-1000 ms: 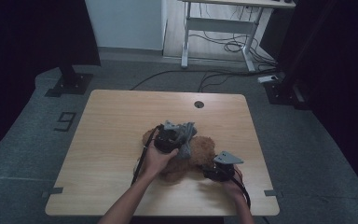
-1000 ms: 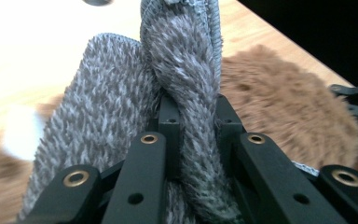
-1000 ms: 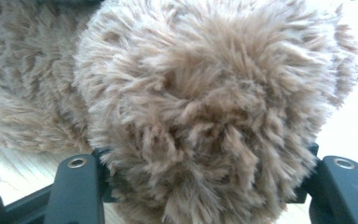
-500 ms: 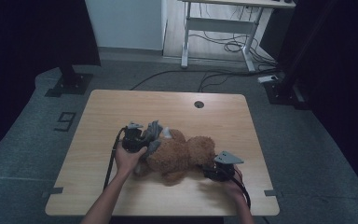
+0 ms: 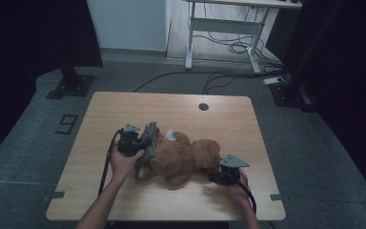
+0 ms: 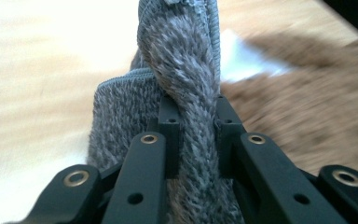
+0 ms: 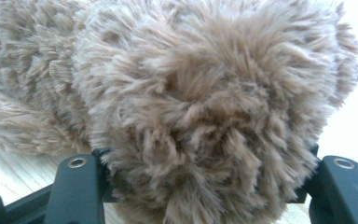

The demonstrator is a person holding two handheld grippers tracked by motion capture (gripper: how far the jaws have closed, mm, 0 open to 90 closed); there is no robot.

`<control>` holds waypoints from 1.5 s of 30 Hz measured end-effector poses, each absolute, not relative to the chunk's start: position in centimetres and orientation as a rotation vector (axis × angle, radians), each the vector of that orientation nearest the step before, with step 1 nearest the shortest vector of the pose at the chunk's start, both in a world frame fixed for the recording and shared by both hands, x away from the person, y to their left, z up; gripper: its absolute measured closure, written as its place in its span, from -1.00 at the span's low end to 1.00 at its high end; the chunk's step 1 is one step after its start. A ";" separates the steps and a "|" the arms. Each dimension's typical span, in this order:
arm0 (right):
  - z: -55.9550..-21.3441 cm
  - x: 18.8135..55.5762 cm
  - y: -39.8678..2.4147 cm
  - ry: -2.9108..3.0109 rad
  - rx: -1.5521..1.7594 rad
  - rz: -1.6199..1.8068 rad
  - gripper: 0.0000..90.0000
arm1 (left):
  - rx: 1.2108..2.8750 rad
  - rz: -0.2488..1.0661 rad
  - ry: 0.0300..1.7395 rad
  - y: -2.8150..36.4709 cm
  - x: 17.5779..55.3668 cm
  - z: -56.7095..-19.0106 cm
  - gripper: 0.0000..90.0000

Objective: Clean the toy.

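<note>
Gripping grey cloth (image 6: 186,107), left gripper (image 6: 193,121) lies level.

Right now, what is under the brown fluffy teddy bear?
The brown fluffy teddy bear lies on the light wooden table. A white tag pokes out at its far side. Anything else beneath the body is covered by its fur.

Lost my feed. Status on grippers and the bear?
Left hand-held gripper shut on grey garment. Right hand-held gripper clamped on bear, lying on table. Garment off the bear's left end. Nothing in the way.
</note>
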State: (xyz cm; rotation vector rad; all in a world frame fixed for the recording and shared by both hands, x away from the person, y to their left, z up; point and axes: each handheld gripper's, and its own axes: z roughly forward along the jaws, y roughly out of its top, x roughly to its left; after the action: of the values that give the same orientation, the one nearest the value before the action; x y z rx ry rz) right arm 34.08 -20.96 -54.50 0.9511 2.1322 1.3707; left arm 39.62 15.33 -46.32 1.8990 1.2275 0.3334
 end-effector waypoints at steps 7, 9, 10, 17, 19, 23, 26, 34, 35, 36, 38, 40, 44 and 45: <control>-54.5 34.0 -20.9 2.127 0.950 1.369 -0.21 | 1.930 0.309 1.074 9.6 39.6 -43.0 0.73; -54.5 34.0 -20.9 2.127 0.949 1.369 -0.21 | 1.933 0.280 1.042 7.7 39.8 -42.5 0.73; -54.5 34.0 -20.9 2.128 0.949 1.367 -0.21 | 1.943 0.271 1.023 6.5 39.9 -42.4 0.73; -54.5 34.0 -20.9 2.124 0.946 1.362 -0.21 | 2.068 0.239 0.911 -2.3 40.4 -43.8 0.72; -54.5 34.0 -20.9 2.125 0.946 1.362 -0.21 | 2.102 0.254 0.900 -3.3 40.5 -44.6 0.72; -54.7 34.0 -21.0 2.130 0.963 1.366 -0.22 | 2.089 0.236 0.921 -3.1 40.7 -45.6 0.73; -54.7 34.0 -20.9 2.127 0.955 1.361 -0.21 | 2.109 0.280 0.950 -2.0 40.6 -45.5 0.74; -54.6 33.8 -20.5 2.128 0.947 1.351 -0.21 | 2.110 0.286 0.996 0.8 40.6 -46.0 0.74; -54.6 33.8 -20.5 2.127 0.947 1.352 -0.21 | 2.113 0.289 0.996 0.9 40.6 -45.9 0.74; -54.6 33.8 -20.5 2.127 0.947 1.352 -0.21 | 2.110 0.284 0.998 1.1 40.6 -45.9 0.74; -54.6 33.9 -20.5 2.127 0.950 1.354 -0.21 | 2.105 0.273 1.007 1.8 40.7 -45.7 0.73; -54.6 33.8 -20.5 2.127 0.951 1.354 -0.21 | 2.090 0.278 1.023 2.7 40.7 -45.4 0.73; -54.6 33.9 -20.6 2.126 0.956 1.356 -0.21 | 2.048 0.289 1.072 5.1 40.9 -44.8 0.73; -54.7 33.9 -20.6 2.125 0.958 1.358 -0.21 | 2.037 0.291 1.092 5.9 41.0 -44.8 0.73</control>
State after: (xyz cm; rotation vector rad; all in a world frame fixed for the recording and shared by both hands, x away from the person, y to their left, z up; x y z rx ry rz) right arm 33.88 -20.59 -54.66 0.9576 2.1251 1.3576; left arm 40.95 5.91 -44.82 2.0370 1.0922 0.2913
